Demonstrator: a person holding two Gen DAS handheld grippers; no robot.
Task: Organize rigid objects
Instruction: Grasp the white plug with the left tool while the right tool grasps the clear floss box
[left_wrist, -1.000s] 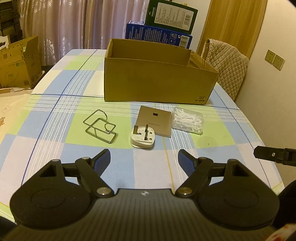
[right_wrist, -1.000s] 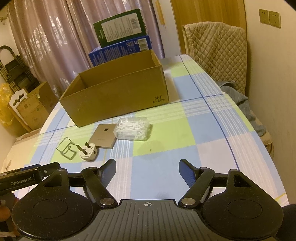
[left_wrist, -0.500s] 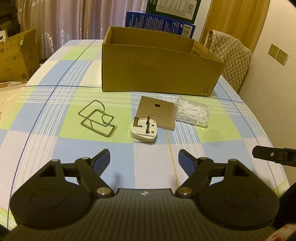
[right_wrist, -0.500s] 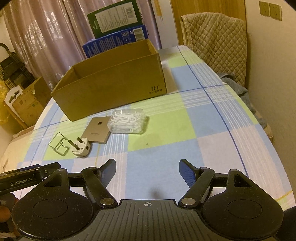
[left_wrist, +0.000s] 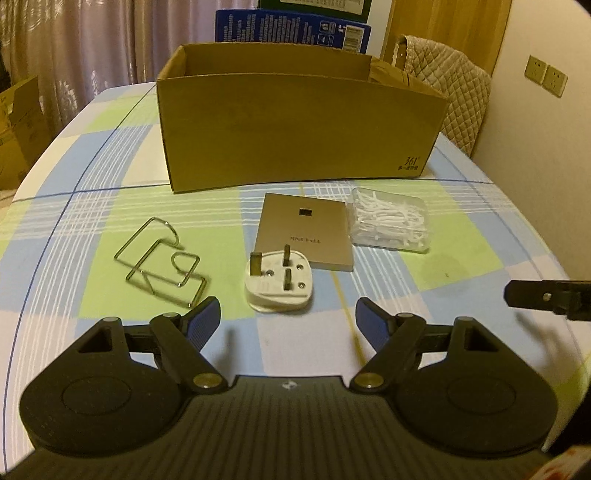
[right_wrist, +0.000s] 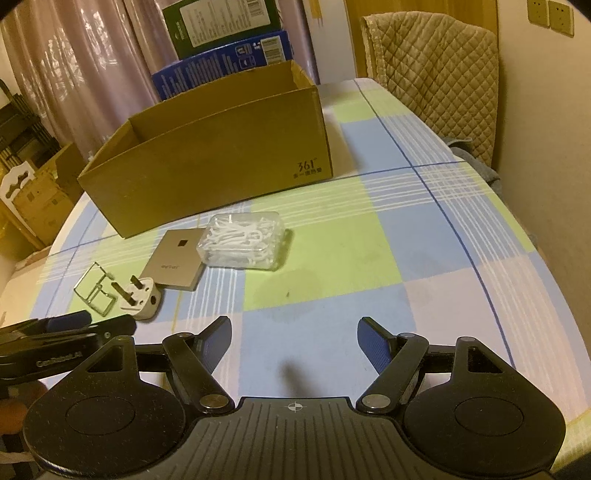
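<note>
Left tool (left_wrist: 288, 314) agape near white plug (left_wrist: 279, 282), right tool (right_wrist: 294, 334) agape, both empty; cardboard box (left_wrist: 295, 125) apparently unfilled, four items on worktop (right_wrist: 424, 258), nothing sorted yet.

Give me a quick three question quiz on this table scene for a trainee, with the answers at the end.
1. True or false: the white plug lies with its prongs pointing up.
2. Which item lies nearest the left gripper? A) wire holder B) white plug C) clear box of floss picks
3. Fill in: the tan square plate lies between the white plug and the ____.

Key
1. True.
2. B; it sits just beyond the open fingers, roughly centred between them.
3. Cardboard box. The right gripper is also open and holds nothing.
</note>
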